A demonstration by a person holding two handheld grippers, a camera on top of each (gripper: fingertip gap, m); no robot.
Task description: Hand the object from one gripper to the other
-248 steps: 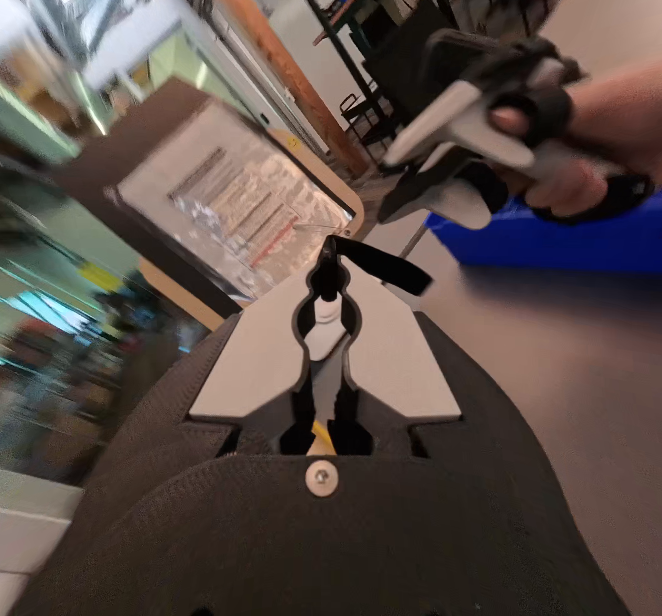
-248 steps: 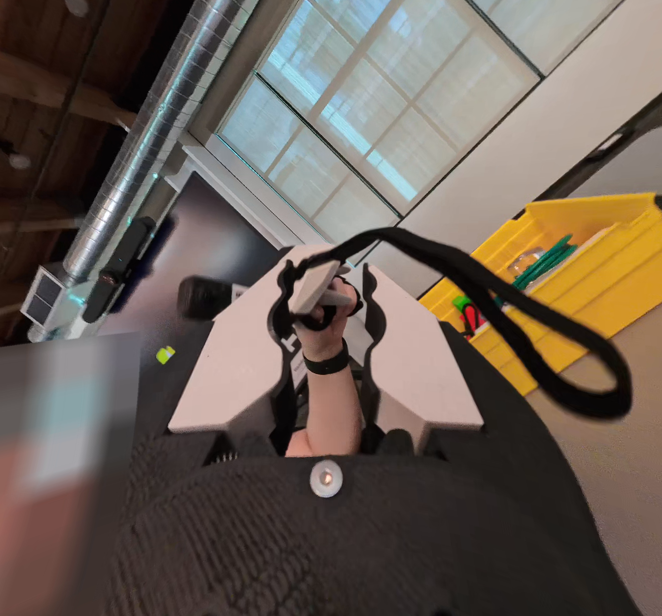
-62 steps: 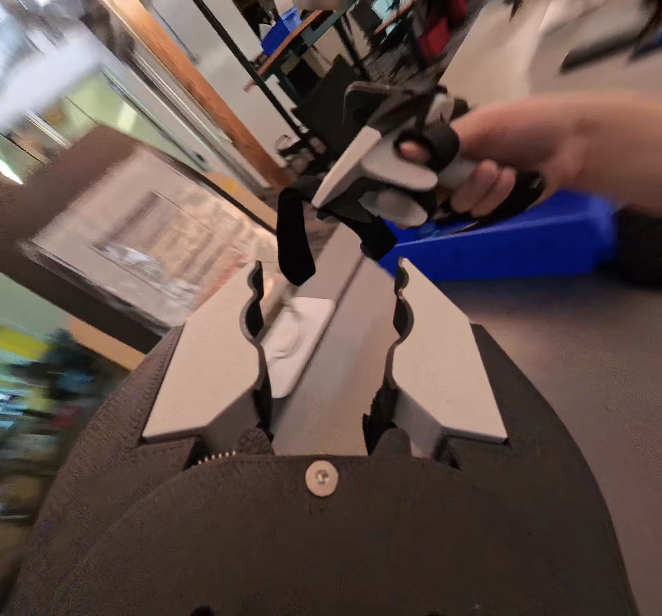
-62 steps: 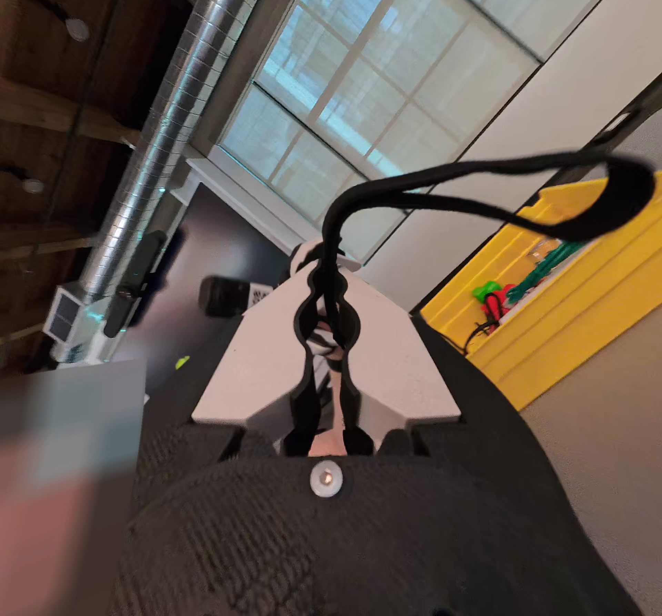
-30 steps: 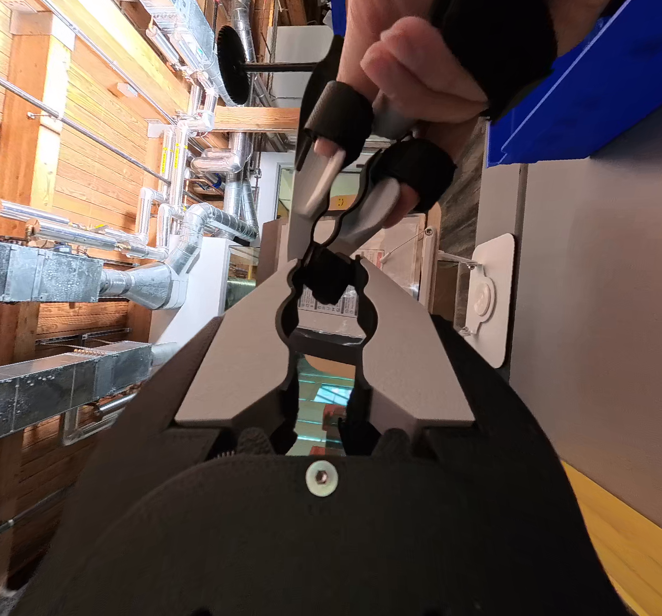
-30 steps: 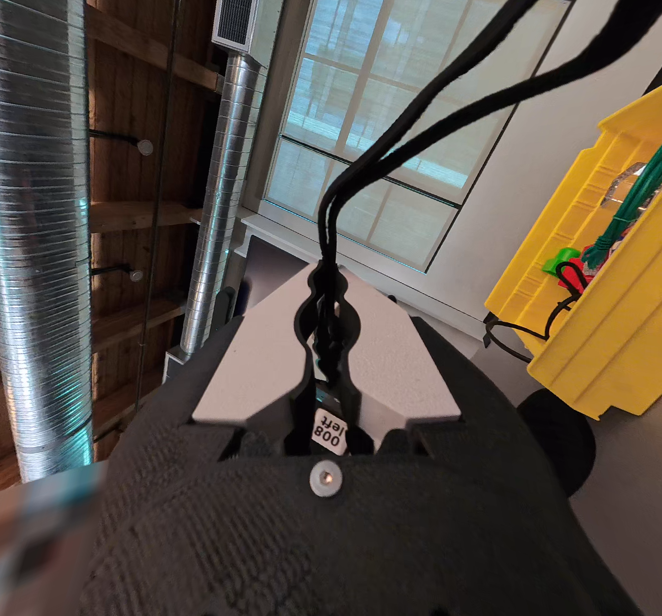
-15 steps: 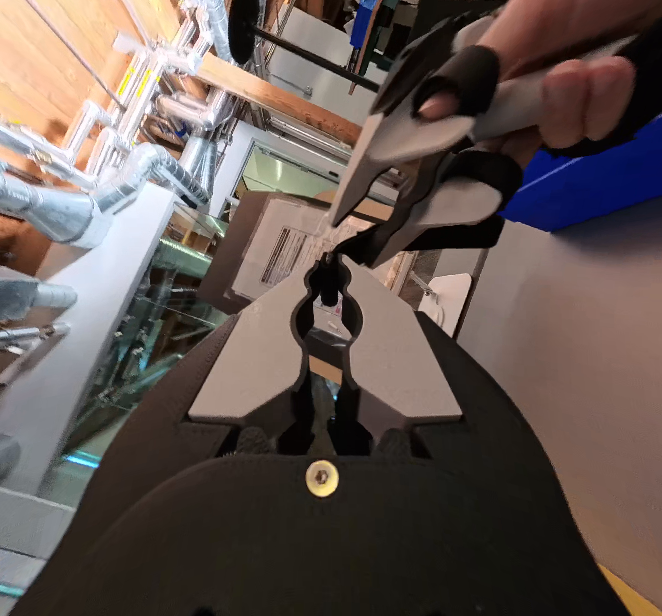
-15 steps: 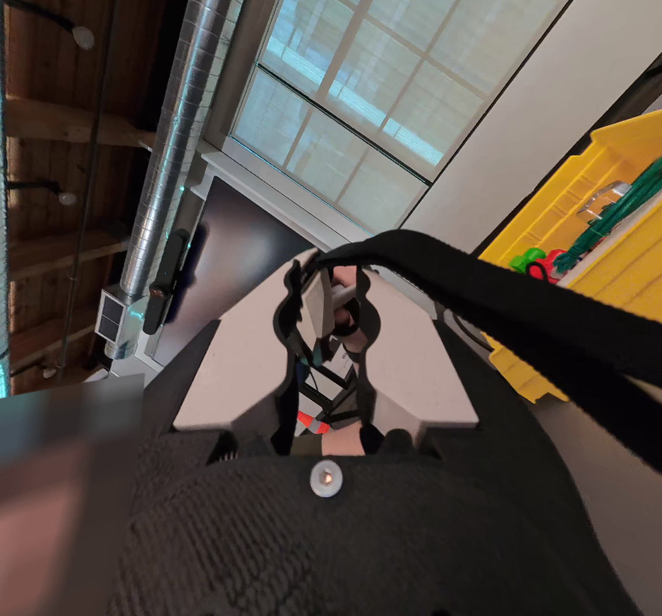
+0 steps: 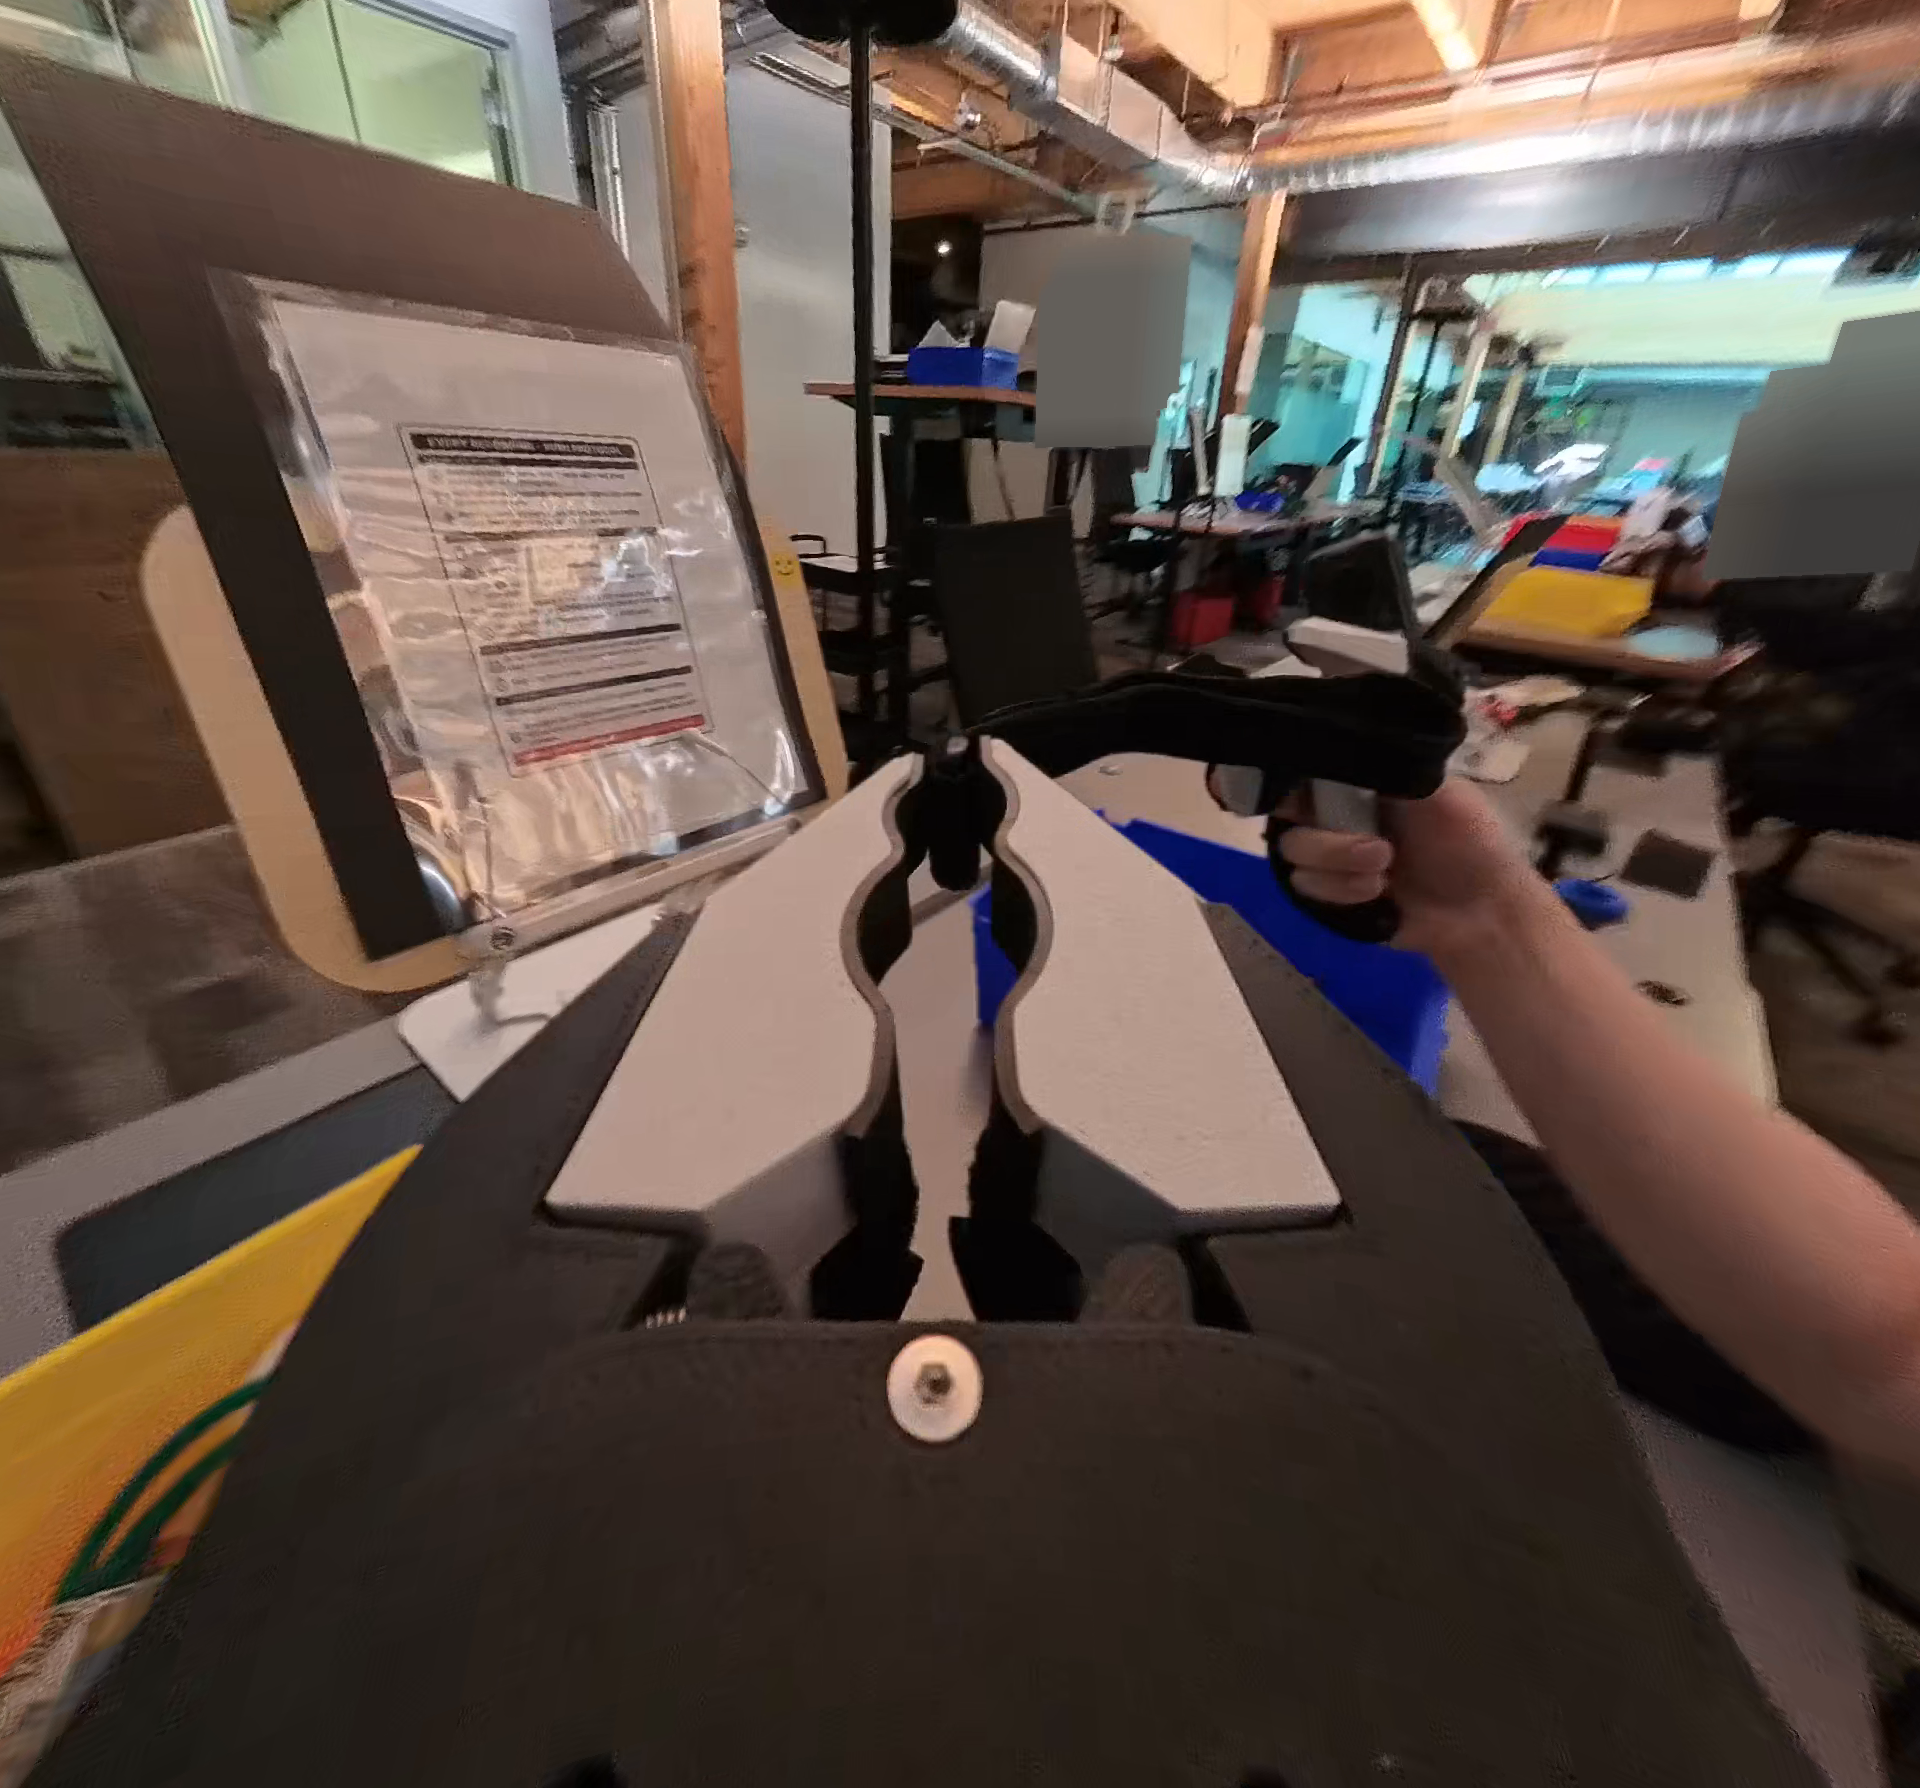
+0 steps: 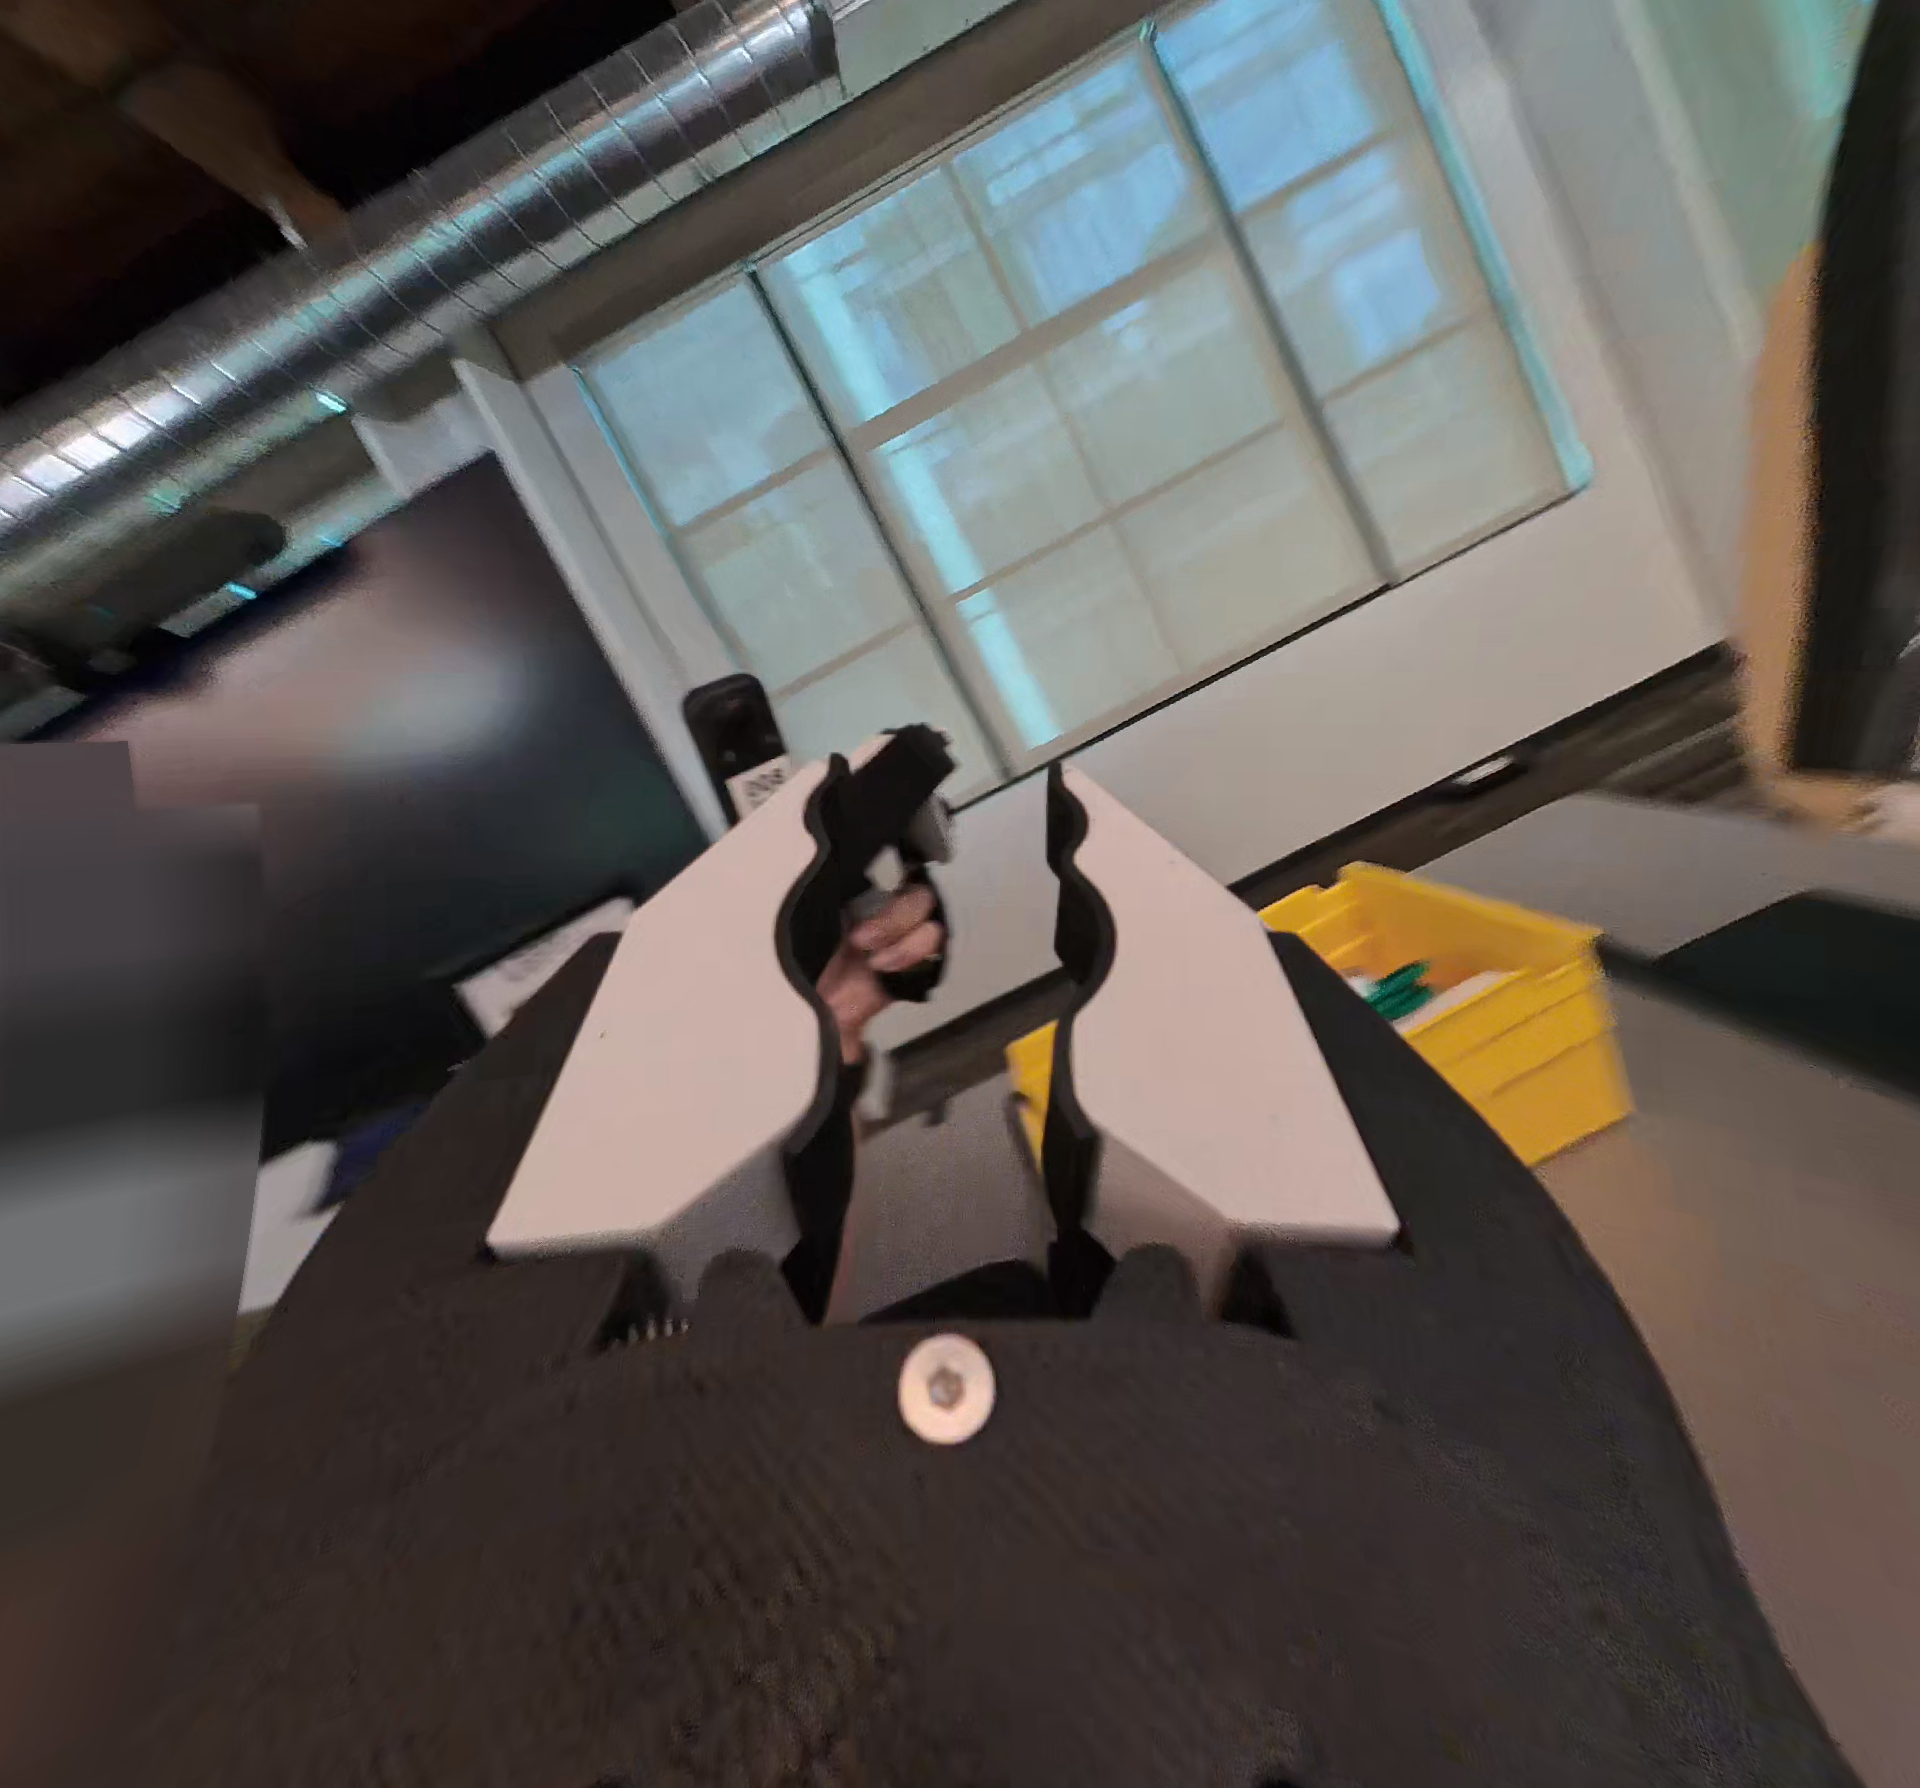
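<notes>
Left hand-held gripper (image 9: 954,770) now clamps the black strap (image 9: 1226,722); right hand-held gripper (image 10: 940,793) has let go, jaws apart — handover looks complete.

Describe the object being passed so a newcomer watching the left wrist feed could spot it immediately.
Find the framed notice leaning at the left. Just right of its lower corner, the left gripper has its grey fingers closed on one end of a black strap. The strap arches rightward over the blue bin, a soft, floppy loop unlike the rigid things around it.
</notes>
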